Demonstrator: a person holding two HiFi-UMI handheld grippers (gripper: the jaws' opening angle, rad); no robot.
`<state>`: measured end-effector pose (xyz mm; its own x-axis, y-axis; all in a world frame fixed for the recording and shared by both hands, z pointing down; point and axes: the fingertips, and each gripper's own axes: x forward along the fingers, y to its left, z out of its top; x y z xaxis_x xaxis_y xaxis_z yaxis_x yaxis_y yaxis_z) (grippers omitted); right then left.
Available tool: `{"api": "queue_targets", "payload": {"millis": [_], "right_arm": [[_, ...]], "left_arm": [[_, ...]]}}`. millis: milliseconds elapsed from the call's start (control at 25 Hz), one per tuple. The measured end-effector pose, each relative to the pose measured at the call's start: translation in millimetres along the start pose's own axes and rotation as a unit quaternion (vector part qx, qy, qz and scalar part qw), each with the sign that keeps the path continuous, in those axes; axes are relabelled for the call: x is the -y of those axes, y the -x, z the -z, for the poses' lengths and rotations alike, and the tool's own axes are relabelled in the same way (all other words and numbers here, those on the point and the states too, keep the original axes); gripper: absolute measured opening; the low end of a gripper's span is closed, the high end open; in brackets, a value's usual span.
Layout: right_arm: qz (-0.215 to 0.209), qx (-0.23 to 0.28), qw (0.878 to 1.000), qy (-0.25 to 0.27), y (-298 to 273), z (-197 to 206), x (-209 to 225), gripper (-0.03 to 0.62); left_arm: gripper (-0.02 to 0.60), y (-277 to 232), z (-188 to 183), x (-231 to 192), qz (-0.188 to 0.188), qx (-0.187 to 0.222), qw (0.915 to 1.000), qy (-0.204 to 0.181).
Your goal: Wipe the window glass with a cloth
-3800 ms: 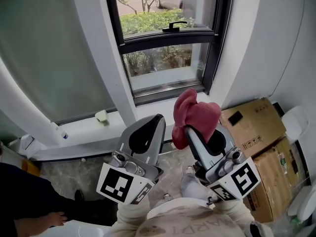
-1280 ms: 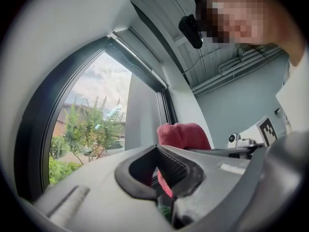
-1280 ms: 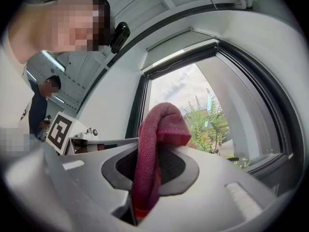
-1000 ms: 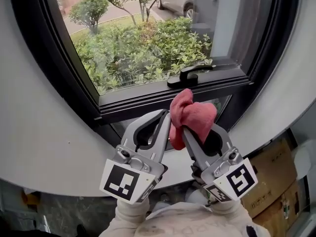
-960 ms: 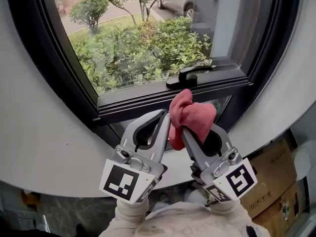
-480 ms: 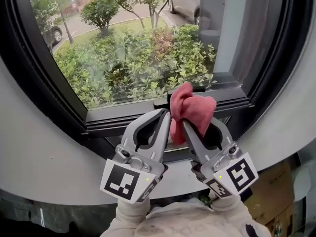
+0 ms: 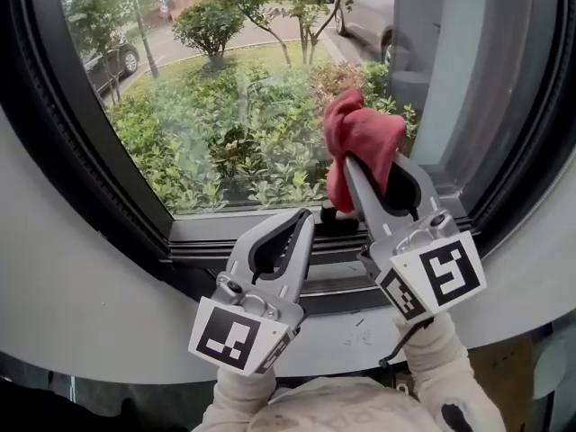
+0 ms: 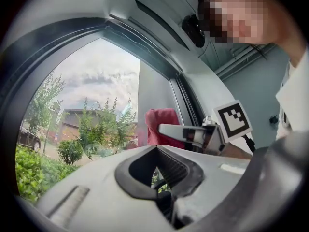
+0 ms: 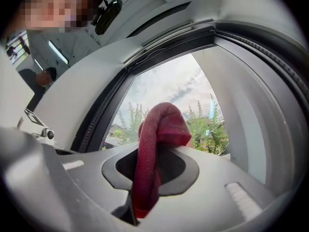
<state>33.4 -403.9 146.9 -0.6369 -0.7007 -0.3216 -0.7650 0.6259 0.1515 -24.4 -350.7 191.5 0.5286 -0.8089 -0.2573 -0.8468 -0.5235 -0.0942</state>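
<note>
The window glass point(image 7: 234, 106) fills the upper head view, with bushes and a street behind it. A red cloth point(image 7: 360, 142) bulges from the tips of my right gripper point(image 7: 353, 171), whose jaws are shut on it; the cloth is raised against the lower right part of the pane. The right gripper view shows the same cloth point(image 9: 157, 144) pinched and folded over the jaws. My left gripper point(image 7: 304, 221) rests lower, near the dark bottom frame point(image 7: 252, 241), its jaws shut and empty. From the left gripper view the cloth point(image 8: 159, 124) and the right gripper point(image 8: 193, 134) appear beside it.
The window's dark frame point(image 7: 90, 151) curves round the pane, with a white wall point(image 7: 72, 313) below and to the left. A grey upright point(image 7: 450, 70) stands at the pane's right. A dark handle point(image 7: 335, 212) peeks out behind the right gripper.
My right gripper has lifted the cloth up from the handle level onto the glass. The view has tilted upward, showing more pane. The left gripper has stayed low by the frame.
</note>
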Motion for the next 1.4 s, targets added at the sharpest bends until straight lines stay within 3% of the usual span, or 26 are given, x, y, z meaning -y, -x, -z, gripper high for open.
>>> {"api": "queue_targets", "payload": {"millis": [280, 520, 960, 1400], "right_arm": [[0.006, 0.007, 1.0, 0.03, -68, -47, 9, 0.094], [0.024, 0.019, 0.998, 0.055, -92, -66, 6, 0.092], [0.016, 0.014, 0.999, 0.041, -79, -46, 17, 0.091], [0.087, 0.021, 0.994, 0.056, -21, -56, 98, 0.092]], "left_arm": [[0.0, 4, -10, -28, -0.006, -0.004, 1.0, -0.004], [0.0, 5, -17, -49, -0.004, 0.003, 1.0, -0.004], [0.0, -25, -20, -47, 0.002, 0.01, 0.9998, -0.016], [0.0, -59, -28, -3, 0.029, 0.028, 0.999, -0.021]]}}
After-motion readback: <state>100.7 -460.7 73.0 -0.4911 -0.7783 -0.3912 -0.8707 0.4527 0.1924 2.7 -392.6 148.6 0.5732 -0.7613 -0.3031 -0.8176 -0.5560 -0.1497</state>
